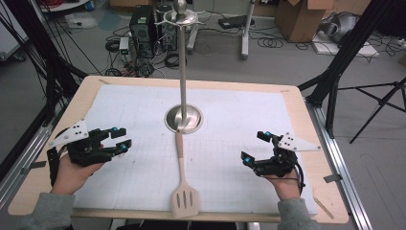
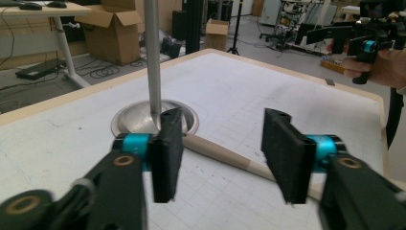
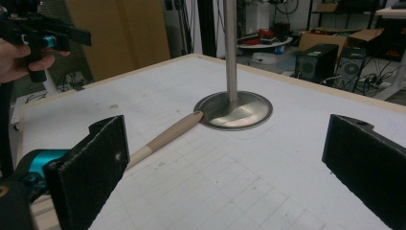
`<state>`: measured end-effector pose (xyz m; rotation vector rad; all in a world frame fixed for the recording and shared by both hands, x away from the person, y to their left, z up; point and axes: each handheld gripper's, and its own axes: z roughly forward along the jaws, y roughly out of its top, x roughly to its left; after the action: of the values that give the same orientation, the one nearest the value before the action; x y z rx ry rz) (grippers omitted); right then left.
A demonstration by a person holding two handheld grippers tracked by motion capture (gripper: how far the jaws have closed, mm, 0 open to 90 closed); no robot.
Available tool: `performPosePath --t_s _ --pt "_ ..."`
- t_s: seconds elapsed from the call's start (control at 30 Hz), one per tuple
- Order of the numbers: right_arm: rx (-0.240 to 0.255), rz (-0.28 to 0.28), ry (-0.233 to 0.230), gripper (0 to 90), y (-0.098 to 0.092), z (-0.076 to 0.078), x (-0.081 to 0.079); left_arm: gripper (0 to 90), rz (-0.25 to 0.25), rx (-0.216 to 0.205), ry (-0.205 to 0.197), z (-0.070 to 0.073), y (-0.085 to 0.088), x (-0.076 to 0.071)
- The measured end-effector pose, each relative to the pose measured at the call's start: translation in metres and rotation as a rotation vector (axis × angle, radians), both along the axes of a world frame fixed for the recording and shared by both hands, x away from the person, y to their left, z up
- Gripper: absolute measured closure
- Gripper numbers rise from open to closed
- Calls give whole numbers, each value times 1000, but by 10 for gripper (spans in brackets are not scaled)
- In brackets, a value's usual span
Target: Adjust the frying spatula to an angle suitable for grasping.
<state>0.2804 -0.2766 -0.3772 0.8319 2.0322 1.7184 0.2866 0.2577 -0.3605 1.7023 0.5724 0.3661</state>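
1. you held the left gripper (image 1: 119, 139) low over the left side of the counter (image 1: 48, 177), its two flat black jaws spread apart with nothing between them. in the left gripper view their inner faces looked rough and matte, with a teal collar behind each jaw.
2. you held the right gripper (image 1: 256, 146) over the right side, jaws spread wide and empty. in the right gripper view the pads (image 3: 95, 163) were thick, square-cut black blocks with a grainy surface.
3. a slotted spatula (image 1: 183, 191) lay flat on the white gridded mat (image 1: 239, 120) between your two hands. it was pale and beige, with a round tapered handle and a broad flat head cut by long slots. the head lay near your edge of the counter, and the handle tip touched or just met the rim of the stand's base.
4. the stand (image 1: 182, 62) was polished metal: a shallow round dish-like base, a slim straight pole, and a ring of small hooks under a ball finial at the top.
5. the counter had a light wooden rim with rounded corners.
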Motion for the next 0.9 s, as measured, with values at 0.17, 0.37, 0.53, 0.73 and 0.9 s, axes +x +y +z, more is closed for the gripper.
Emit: performPosePath --t_s 0.17,0.37,0.53,0.73,0.9 --pt "-2 -4 -7 11 -1 0 -2 698 -5 22 5 -4 -8 1" --pt "19 43 -31 11 -1 3 -6 856 -19 45 68 -11 -16 7" --pt "23 59 -40 11 -4 6 -7 894 -65 23 93 -14 -26 11" --pt "30 98 -52 11 -11 11 -9 895 -128 31 116 -22 -44 14" --pt "49 99 -56 11 -17 13 -11 896 -162 59 122 -30 -57 15"
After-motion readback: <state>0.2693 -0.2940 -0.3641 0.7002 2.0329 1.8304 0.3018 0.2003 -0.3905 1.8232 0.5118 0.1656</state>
